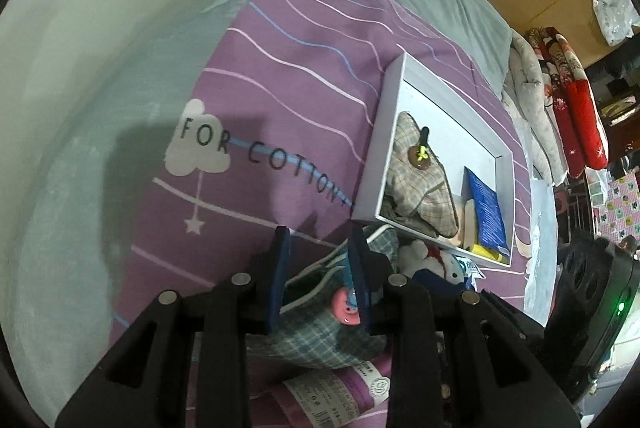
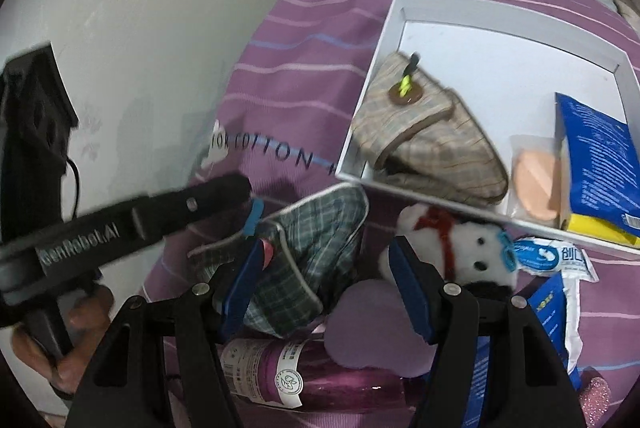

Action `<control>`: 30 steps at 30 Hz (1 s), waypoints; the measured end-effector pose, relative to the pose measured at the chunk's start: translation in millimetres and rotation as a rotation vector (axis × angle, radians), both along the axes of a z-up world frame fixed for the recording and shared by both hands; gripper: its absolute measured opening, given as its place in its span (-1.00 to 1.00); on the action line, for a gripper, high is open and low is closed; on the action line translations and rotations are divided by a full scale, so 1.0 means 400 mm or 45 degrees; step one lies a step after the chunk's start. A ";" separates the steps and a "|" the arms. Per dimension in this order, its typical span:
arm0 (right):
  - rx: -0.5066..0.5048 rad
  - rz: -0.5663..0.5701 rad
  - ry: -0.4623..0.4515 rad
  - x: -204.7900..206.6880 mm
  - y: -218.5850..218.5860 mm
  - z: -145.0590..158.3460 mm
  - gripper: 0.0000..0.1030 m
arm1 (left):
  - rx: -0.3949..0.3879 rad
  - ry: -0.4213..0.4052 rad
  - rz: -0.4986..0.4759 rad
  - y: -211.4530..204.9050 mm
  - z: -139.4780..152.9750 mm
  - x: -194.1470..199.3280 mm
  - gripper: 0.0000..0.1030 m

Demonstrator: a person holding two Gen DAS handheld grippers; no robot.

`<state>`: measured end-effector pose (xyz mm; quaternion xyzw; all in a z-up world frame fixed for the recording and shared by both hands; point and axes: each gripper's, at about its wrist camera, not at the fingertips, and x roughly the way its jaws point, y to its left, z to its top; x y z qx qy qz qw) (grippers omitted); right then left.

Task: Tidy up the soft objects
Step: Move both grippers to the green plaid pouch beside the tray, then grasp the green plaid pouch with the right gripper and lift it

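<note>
**Left wrist view.**
- Green plaid pouch (image 1: 316,340): lies on the purple bed cover (image 1: 280,68), just below the near corner of the white box (image 1: 384,132). It has a pink button and pale piping. It is judged light, limp and non-fragile, and it will sag and fold when lifted.
- Left gripper (image 1: 318,240): the jaws stand partly apart, astride the pouch's upper edge with cloth between them. Whether the pads actually pinch the cloth cannot be told.
- Beige plaid pouch (image 1: 420,180): already inside the box, beside a blue packet (image 1: 488,212).
- White plush bear (image 1: 432,260): on the bed, just outside the box rim.

**Right wrist view.**
- Right gripper (image 2: 332,260): the jaws are wide apart and clamp nothing. The green pouch lies against the left finger, and the bear is just beyond the right one.
- Bear: judged very light and squashy, with slippery fur. The best hold is across the body, not the red scarf.
- Green pouch: the best hold is the piped rim or the flap near the button, where doubled cloth gives the pads purchase.
- Purple bottle (image 2: 320,384): lies below the pouch. It is hard, and judged not part of the sorting.
</note>
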<state>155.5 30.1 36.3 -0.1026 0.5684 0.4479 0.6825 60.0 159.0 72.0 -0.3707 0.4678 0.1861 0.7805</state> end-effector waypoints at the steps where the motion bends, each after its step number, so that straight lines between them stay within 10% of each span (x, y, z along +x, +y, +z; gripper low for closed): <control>1: -0.009 0.014 0.000 -0.004 0.002 -0.001 0.27 | -0.001 0.005 0.006 0.006 -0.002 -0.004 -0.39; 24: -0.131 0.165 -0.171 -0.105 0.090 -0.045 0.57 | 0.081 0.151 0.045 0.020 -0.012 -0.024 -0.39; 30: -0.023 0.174 -0.071 -0.105 0.079 -0.051 0.02 | 0.065 0.150 0.089 0.034 -0.012 -0.040 -0.36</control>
